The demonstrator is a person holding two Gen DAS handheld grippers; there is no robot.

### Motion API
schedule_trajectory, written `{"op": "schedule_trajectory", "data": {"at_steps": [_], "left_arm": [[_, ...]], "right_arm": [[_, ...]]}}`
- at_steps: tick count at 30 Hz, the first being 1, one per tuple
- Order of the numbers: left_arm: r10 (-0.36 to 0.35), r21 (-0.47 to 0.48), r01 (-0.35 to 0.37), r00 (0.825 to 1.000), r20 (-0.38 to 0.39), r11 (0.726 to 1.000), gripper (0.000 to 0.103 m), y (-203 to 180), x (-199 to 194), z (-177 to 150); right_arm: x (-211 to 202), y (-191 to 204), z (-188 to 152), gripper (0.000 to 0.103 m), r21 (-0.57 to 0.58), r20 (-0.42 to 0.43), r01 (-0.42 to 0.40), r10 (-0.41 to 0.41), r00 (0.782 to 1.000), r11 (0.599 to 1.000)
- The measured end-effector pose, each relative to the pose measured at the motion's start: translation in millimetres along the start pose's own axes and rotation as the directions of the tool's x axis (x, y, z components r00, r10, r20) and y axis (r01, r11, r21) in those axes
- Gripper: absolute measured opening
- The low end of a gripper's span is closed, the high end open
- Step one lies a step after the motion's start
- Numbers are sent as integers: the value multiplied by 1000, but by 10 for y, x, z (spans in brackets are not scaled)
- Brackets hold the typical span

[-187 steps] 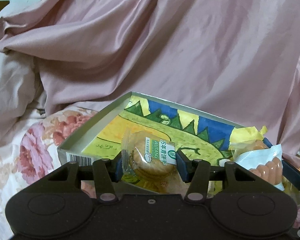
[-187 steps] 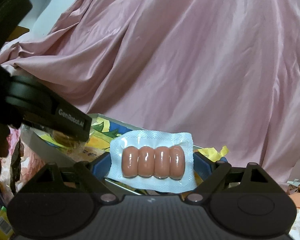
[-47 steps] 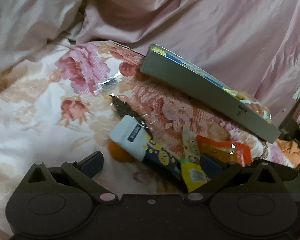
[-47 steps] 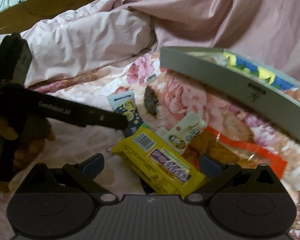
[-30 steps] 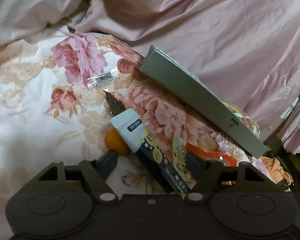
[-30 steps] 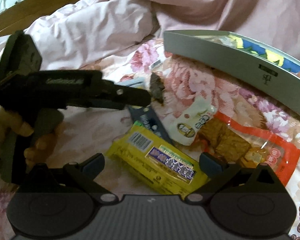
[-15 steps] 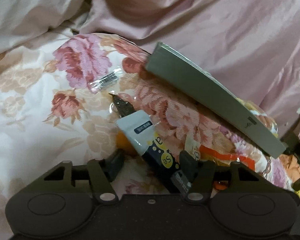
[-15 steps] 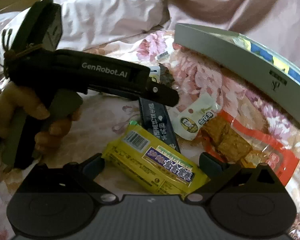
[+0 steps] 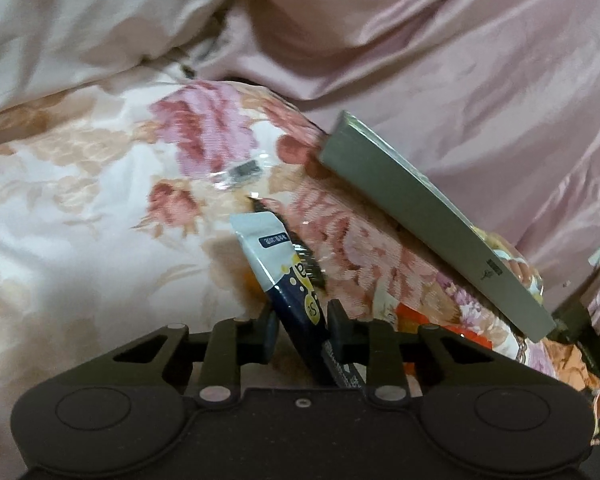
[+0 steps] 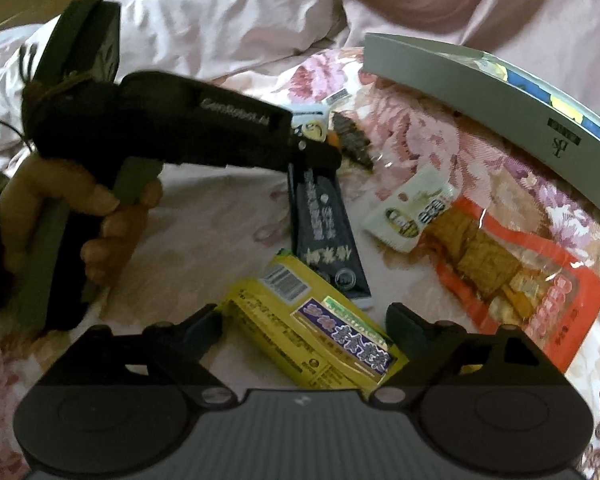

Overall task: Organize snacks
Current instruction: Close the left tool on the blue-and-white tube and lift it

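My left gripper [image 9: 302, 326] is shut on a dark blue and white snack packet [image 9: 278, 258] lying on the flowered bedspread; the same packet [image 10: 326, 236] and the left gripper [image 10: 312, 156] show in the right wrist view. My right gripper [image 10: 304, 326] is open, its fingers on either side of a yellow snack bar [image 10: 312, 338] without pressing it. A grey box lid [image 9: 428, 216] serves as a tray at the right, its painted inside visible in the right wrist view [image 10: 480, 84].
A white sachet [image 10: 414, 216], an orange packet of fried tofu [image 10: 512, 272], a dark dried snack [image 10: 352, 140] and a small clear wrapper [image 9: 242, 172] lie on the bedspread. Pink sheets [image 9: 440, 48] rise behind the lid.
My left gripper has closed on the blue and white packet. My right gripper has come lower over the yellow bar and stays open.
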State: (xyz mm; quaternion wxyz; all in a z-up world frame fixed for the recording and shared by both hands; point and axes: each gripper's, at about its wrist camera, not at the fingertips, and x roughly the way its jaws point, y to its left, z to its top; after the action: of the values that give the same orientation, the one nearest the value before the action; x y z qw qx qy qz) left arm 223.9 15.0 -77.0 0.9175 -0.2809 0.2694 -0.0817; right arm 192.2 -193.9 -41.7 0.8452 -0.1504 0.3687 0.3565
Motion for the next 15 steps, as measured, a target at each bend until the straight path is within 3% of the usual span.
{"op": "schedule_trajectory", "data": {"at_steps": [5, 10, 15], "left_arm": [[35, -67, -35, 999, 4, 997, 27, 159, -242, -3], [67, -61, -67, 998, 0, 996, 25, 254, -532, -44], [64, -53, -66, 997, -45, 996, 25, 320, -647, -27]], "right_arm": [[-36, 49, -12, 88, 80, -24, 16, -14, 1000, 997], [-68, 37, -36, 90, 202, -40, 30, -23, 999, 979], [-142, 33, -95, 94, 333, -31, -11, 22, 999, 943]]}}
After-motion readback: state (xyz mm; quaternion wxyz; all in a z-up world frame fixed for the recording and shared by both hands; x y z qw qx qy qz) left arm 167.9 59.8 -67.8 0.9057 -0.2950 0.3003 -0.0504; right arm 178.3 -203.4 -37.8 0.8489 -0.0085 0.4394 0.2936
